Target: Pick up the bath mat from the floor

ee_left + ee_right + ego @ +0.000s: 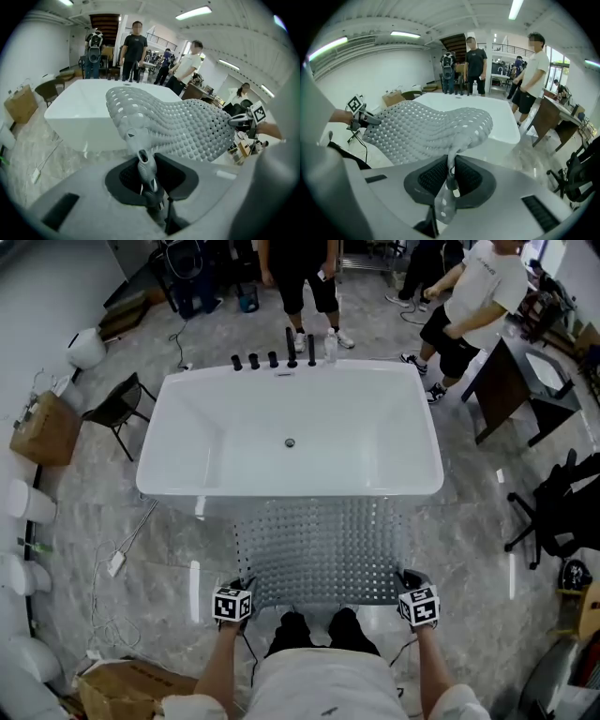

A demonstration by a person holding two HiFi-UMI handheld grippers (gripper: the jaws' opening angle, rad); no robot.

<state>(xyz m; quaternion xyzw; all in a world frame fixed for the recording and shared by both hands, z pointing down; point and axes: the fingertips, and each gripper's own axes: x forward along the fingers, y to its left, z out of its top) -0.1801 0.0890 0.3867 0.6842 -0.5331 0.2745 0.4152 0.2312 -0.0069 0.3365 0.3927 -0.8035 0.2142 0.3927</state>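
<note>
The grey rubber bath mat with bumps and little holes point(319, 549) is up off the floor, spread out flat in front of the person. Its near edge runs side to side, from 9 o'clock to 3 o'clock. The rest reaches away toward 12 o'clock, up to the near side of the big white bathtub point(187, 418). The left gripper point(143, 163) is clamped tight on the mat's near left corner. The right gripper point(451, 174) is clamped on the near right corner. A marker cube point(232, 604) on each gripper shows black-and-white squares.
</note>
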